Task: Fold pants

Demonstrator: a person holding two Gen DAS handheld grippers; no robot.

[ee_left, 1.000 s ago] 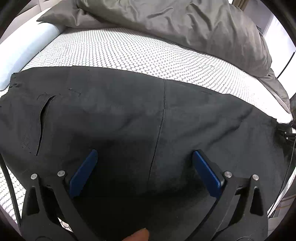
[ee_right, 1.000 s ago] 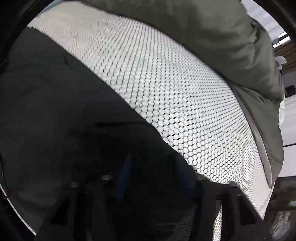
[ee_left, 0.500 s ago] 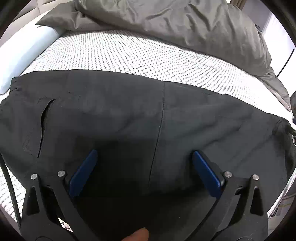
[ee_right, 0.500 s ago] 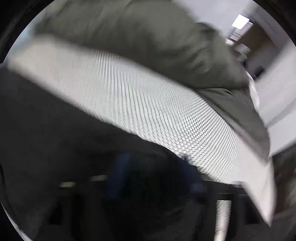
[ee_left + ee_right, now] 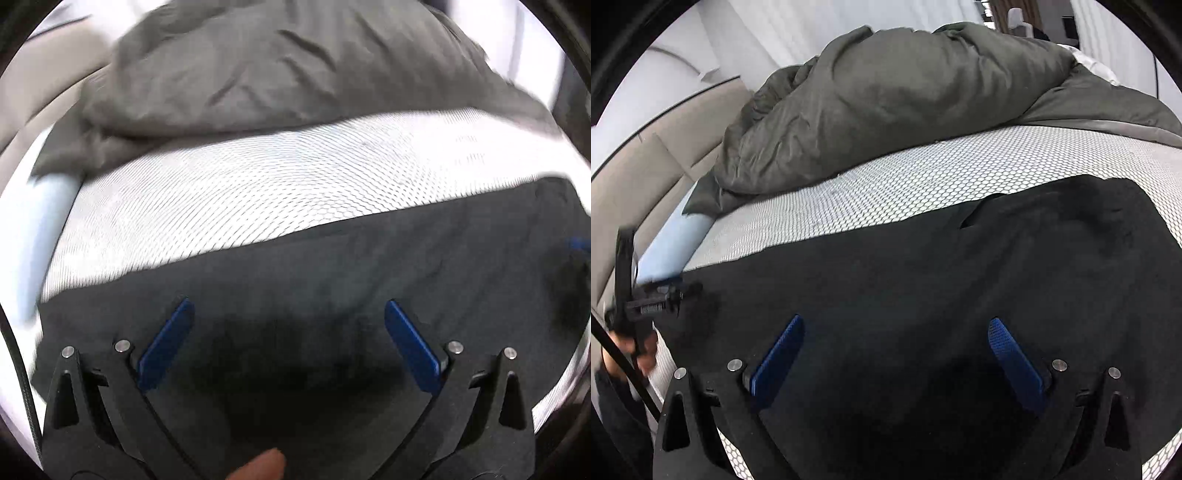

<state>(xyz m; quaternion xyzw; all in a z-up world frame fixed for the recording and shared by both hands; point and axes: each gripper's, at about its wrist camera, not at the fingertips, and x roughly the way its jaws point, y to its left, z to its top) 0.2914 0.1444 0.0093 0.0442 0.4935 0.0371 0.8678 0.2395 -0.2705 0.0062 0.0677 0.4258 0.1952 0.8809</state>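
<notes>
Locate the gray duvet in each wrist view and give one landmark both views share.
Left wrist: the duvet fills the top, bunched above the white sheet.
Right wrist: the duvet heaps across the top centre and right, behind the sheet.
Shared landmark: the black pants lying on the sheet below the duvet.

bed: white honeycomb-patterned cover | black pants spread flat along near edge | grey duvet heaped at far edge
</notes>
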